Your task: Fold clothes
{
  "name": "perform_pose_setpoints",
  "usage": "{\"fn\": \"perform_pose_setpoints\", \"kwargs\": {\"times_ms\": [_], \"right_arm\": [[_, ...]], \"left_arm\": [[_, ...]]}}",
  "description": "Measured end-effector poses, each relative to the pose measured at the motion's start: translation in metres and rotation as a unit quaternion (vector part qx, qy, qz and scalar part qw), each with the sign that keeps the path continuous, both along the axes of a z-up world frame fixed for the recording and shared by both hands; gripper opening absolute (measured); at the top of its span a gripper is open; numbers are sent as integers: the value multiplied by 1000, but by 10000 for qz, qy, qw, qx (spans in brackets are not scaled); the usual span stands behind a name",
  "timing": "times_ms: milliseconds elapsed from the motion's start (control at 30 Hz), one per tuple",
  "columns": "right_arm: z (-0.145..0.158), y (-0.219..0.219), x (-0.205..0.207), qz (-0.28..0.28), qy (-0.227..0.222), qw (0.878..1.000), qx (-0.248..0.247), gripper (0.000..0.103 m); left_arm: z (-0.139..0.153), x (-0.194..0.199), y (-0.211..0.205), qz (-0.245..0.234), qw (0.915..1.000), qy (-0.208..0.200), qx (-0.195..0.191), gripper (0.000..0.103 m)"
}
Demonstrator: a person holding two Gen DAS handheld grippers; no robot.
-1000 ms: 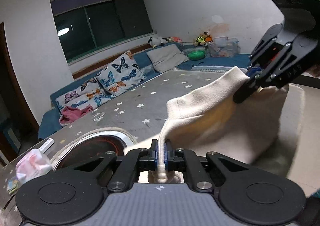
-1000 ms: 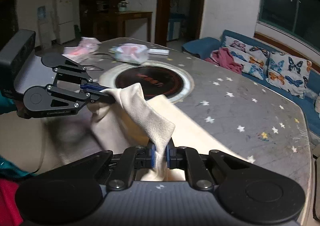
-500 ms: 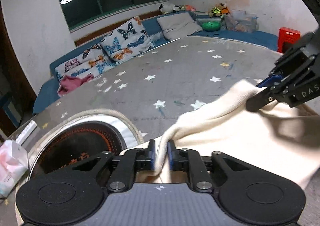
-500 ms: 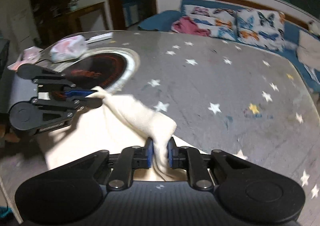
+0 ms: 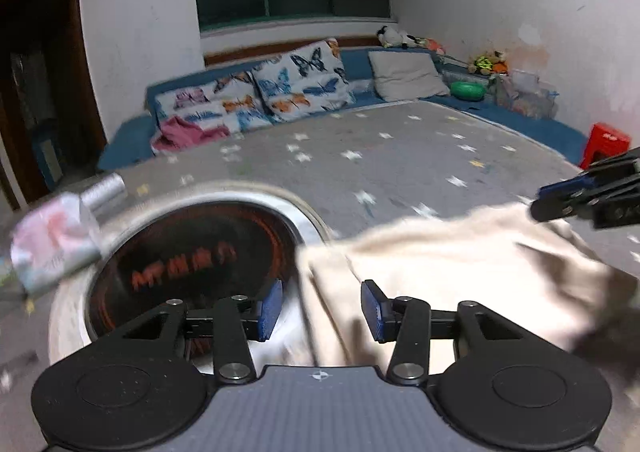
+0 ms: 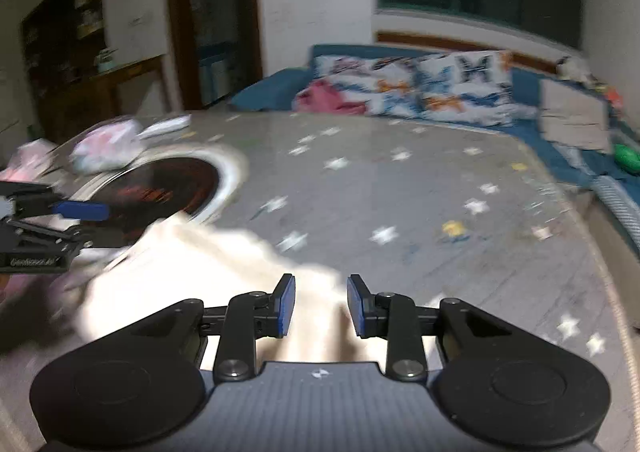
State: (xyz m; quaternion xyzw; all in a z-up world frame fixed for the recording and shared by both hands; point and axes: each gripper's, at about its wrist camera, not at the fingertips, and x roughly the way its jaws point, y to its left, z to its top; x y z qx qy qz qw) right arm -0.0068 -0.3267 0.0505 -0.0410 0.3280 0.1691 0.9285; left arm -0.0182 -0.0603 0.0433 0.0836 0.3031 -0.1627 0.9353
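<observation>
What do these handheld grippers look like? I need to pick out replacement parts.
Left gripper and right gripper match: black linkage arms with silver pivot screws, round black discs either side, grey ribbed body with a small crosshair mark, blue finger pads. No cables visible.

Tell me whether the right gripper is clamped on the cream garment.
No: the right gripper is open, its blue pads apart, with the cream garment lying loose on the table between and beyond them.

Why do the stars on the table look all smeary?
Left wrist view: motion blur smears the stars on the table and the cream garment; the left gripper stays sharp. Right wrist view: same smear; the right gripper is crisp. Fisheye bends the edges.
</observation>
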Motion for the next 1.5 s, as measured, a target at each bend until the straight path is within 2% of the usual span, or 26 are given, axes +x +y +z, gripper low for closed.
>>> {"fn": "perform_pose_setpoints", "kwargs": {"times_ms": [167, 300, 400, 500, 700, 867, 1100, 1167, 1233, 1300, 1500], "right_arm": [[-15, 17, -6, 272, 143, 9993, -214, 27], [-26, 21, -4, 307, 145, 9991, -259, 27], [-28, 20, -8, 313, 150, 9991, -244, 27], [-29, 23, -15, 414, 54, 9984, -388, 28], [-26, 25, -34, 598, 118, 9975, -359, 28], [-12, 12, -48, 588, 115, 9982, -24, 27], [-8, -21, -34, -234, 157, 9994, 192, 27], [-14, -24, -27, -281, 216, 9993, 146, 24], [-21, -22, -22, -305, 275, 9991, 51, 13], [-25, -20, -18, -339, 288, 9990, -61, 9], [-25, -12, -12, -406, 206, 9980, -440, 9]], "left_arm": [[-14, -10, -1, 87, 9996, 261, -93, 44], [-17, -10, 1, 43, 9986, 432, -309, 28], [-17, -12, 2, -45, 9976, 538, -427, 20], [-17, -19, 3, -131, 9969, 609, -484, 19], [-13, -42, 13, -250, 9956, 722, -550, 19], [-4, -53, 19, -277, 9958, 683, -552, 21], [10, -31, -4, -416, 9965, 464, -557, 21], [10, -22, -16, -519, 9962, 453, -538, 21], [7, -11, -29, -565, 9961, 472, -489, 21], [2, -1, -37, -574, 9959, 530, -464, 21], [-14, 23, -46, -414, 9959, 694, -396, 21]]}}
